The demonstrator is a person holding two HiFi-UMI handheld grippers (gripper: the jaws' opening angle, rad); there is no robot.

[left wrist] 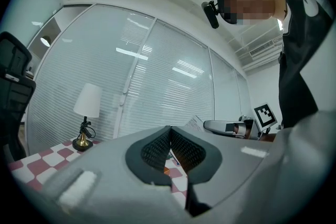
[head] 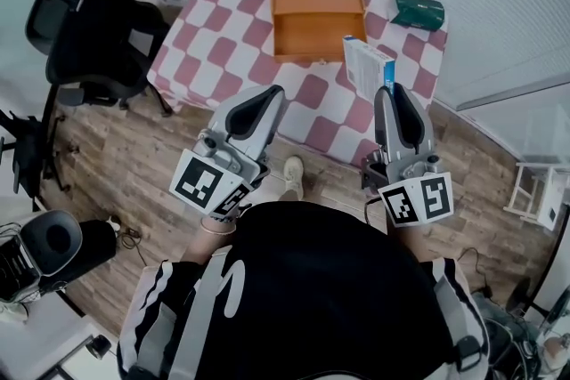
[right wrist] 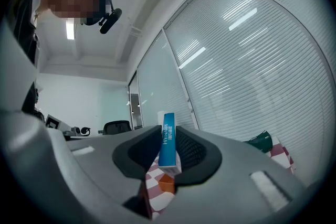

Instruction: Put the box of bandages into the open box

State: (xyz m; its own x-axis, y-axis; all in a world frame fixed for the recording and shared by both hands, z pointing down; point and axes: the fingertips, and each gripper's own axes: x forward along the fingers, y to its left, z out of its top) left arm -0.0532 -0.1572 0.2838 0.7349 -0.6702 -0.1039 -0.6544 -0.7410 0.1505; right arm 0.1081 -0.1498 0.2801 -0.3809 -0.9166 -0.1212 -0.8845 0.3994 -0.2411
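Bandage box [head: 367, 67] is sitting pinched by one end in my right hand-held gripper [head: 390, 92]; I am risking it pivoting loose short of the open box [head: 313, 29].

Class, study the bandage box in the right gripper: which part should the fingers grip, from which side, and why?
Take the bandage box across its thin dimension, fingers on its two broad flat faces near one end, approaching from a narrow edge. The right gripper holds it so: flat faces seat the fingers well, and the free end projects ahead for the open box.
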